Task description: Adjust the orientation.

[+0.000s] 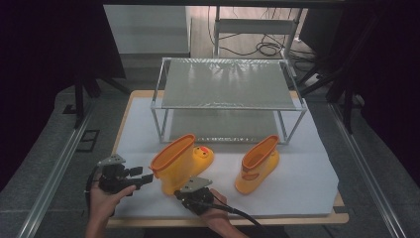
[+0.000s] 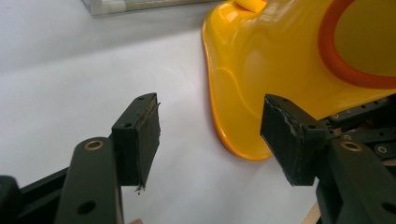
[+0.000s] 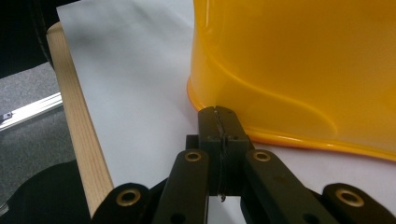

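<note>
Yellow plastic with an orange collar: that near rain boot [image 1: 181,163], the one with the duck face on its toe, stands upright on the white mat [image 1: 297,193] toward its front edge, left of centre, and both your tools are on it. Your left gripper [image 1: 144,177] hangs just beside the boot's shaft on the left, jaws apart with nothing between them; in the left gripper view the sole's rim [image 2: 233,140] sits just ahead of the right-hand pad. Your right gripper [image 3: 219,122] has its jaws pressed together, empty, tip right at the sole's edge at the boot's near side; touching or just short, I can't tell.

Here's the worry. A closed tip pushing low on the sole could skid the boot across the mat, or rock it over, since the shaft is tall. If it tips away from you it could knock the wire shelf rack [image 1: 228,84] standing behind. Close the left jaws on that rounded, glossy wall and they may squeeze off it. The second boot [image 1: 257,164] stands well apart to the right, out of trouble.
</note>
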